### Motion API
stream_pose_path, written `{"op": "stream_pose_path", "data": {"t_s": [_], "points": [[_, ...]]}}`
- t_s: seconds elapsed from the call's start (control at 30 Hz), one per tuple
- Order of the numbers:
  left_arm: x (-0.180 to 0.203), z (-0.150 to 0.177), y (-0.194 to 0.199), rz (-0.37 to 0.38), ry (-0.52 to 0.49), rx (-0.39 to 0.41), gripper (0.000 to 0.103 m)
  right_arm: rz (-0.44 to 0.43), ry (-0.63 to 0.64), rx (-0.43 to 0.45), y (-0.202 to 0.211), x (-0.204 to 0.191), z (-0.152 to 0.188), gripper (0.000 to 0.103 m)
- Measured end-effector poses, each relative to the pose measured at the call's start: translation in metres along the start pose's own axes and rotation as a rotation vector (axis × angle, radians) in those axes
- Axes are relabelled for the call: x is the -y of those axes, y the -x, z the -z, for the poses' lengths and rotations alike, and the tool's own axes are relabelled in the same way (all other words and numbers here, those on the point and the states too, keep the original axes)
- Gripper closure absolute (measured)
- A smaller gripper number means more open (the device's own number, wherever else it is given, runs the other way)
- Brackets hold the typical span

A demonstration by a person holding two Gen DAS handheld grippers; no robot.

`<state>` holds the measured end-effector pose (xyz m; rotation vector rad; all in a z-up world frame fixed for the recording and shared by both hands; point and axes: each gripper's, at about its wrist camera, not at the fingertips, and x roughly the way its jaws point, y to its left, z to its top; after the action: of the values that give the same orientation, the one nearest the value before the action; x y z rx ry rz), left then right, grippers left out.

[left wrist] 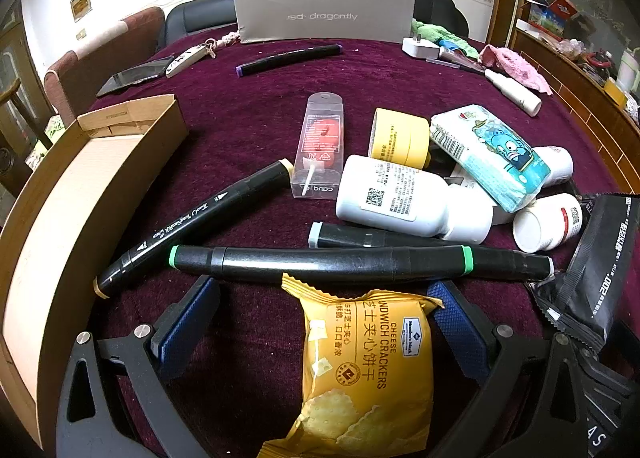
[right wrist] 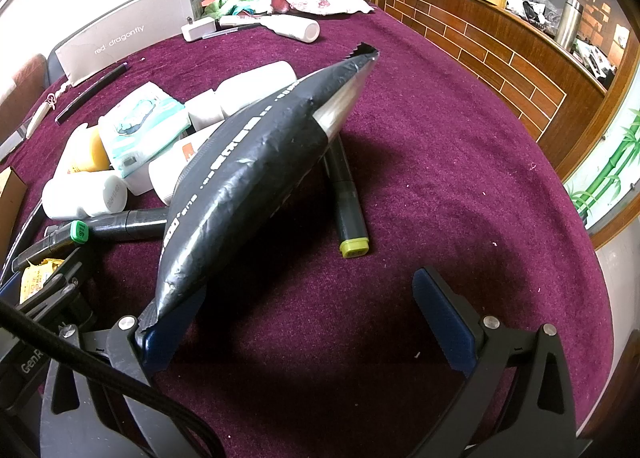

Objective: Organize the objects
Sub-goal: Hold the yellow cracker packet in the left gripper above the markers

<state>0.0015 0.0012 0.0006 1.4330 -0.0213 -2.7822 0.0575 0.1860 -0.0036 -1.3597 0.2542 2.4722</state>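
Observation:
On the maroon tablecloth [left wrist: 248, 110] lies a pile: black markers [left wrist: 320, 262], white bottles [left wrist: 404, 198], a yellow tape roll [left wrist: 400, 138], a tissue pack [left wrist: 488, 150] and a clear plastic case [left wrist: 320, 146]. My left gripper [left wrist: 324, 322] is open, its blue pads on either side of a yellow cracker packet [left wrist: 368, 370] lying between them. My right gripper [right wrist: 308, 318] is open; a black foil packet [right wrist: 256, 162] leans against its left pad [right wrist: 168, 334] and also shows in the left wrist view [left wrist: 596, 266].
An open cardboard box [left wrist: 80, 194] stands at the left. A grey shoe box [left wrist: 324, 16], a charger [left wrist: 420, 47], a spray bottle [left wrist: 516, 92] and cloths lie at the far edge. A yellow-green capped marker [right wrist: 346, 194] lies behind the packet. A wooden counter [right wrist: 500, 54] stands to the right.

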Motion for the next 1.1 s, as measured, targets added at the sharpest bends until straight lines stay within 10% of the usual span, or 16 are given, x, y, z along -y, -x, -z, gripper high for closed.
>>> {"op": "stream_pose_path", "data": {"t_s": [1.1], "points": [[-0.0007, -0.0003, -0.001, -0.006, 0.009, -0.001, 0.002, -0.001, 0.0, 0.0, 0.0004, 0.0024, 0.0018, 0.0]]}}
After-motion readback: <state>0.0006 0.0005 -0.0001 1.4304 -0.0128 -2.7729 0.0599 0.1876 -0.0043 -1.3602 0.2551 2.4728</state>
